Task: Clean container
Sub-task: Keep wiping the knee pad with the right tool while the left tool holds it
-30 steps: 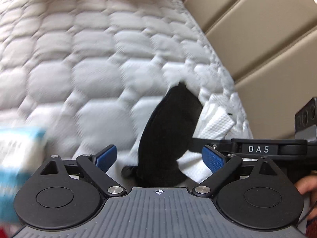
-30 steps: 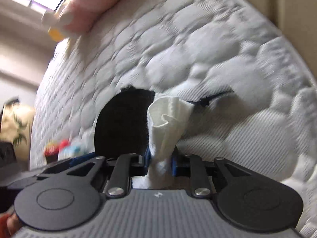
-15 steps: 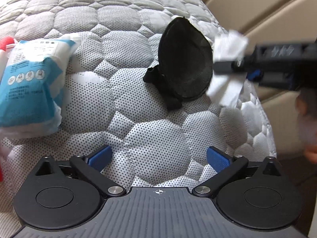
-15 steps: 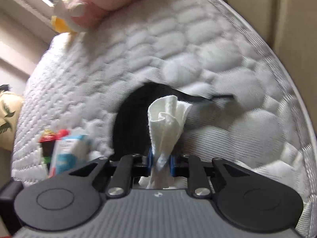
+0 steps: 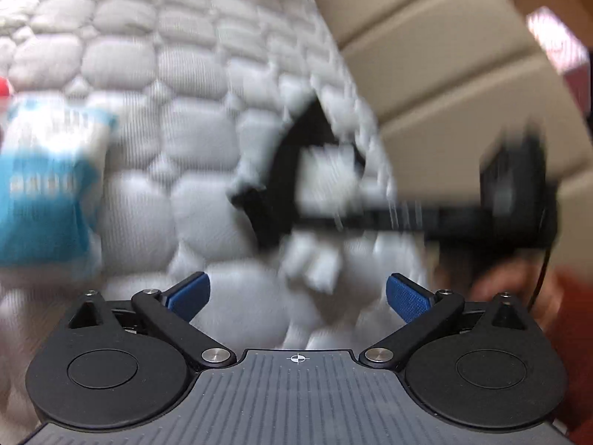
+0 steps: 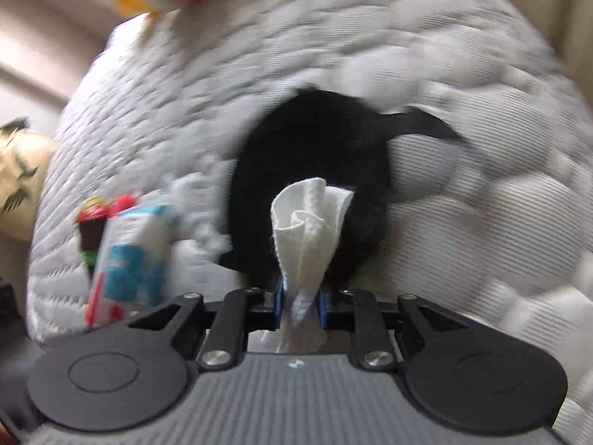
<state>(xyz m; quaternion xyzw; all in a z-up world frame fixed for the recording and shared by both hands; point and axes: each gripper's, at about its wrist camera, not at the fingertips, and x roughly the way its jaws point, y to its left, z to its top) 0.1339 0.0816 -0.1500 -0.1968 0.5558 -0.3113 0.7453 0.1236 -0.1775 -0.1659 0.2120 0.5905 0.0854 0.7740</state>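
A black shallow container (image 6: 315, 170) lies on the quilted white mattress (image 6: 463, 222); it also shows, blurred, in the left wrist view (image 5: 292, 170). My right gripper (image 6: 300, 302) is shut on a crumpled white paper tissue (image 6: 307, 222) and holds it just in front of the container. In the left wrist view the right gripper (image 5: 370, 215) reaches in from the right with the tissue (image 5: 326, 178) at the container. My left gripper (image 5: 298, 296) is open and empty, above the mattress and short of the container.
A blue and white tissue pack (image 5: 44, 185) lies left of the container, also in the right wrist view (image 6: 133, 259), with a red-topped item (image 6: 96, 222) beside it. A beige padded headboard (image 5: 426, 66) borders the mattress on the right.
The right gripper has carried the tissue closer, in front of the container. The left gripper's view has shifted and blurred with motion; its jaws stay open.
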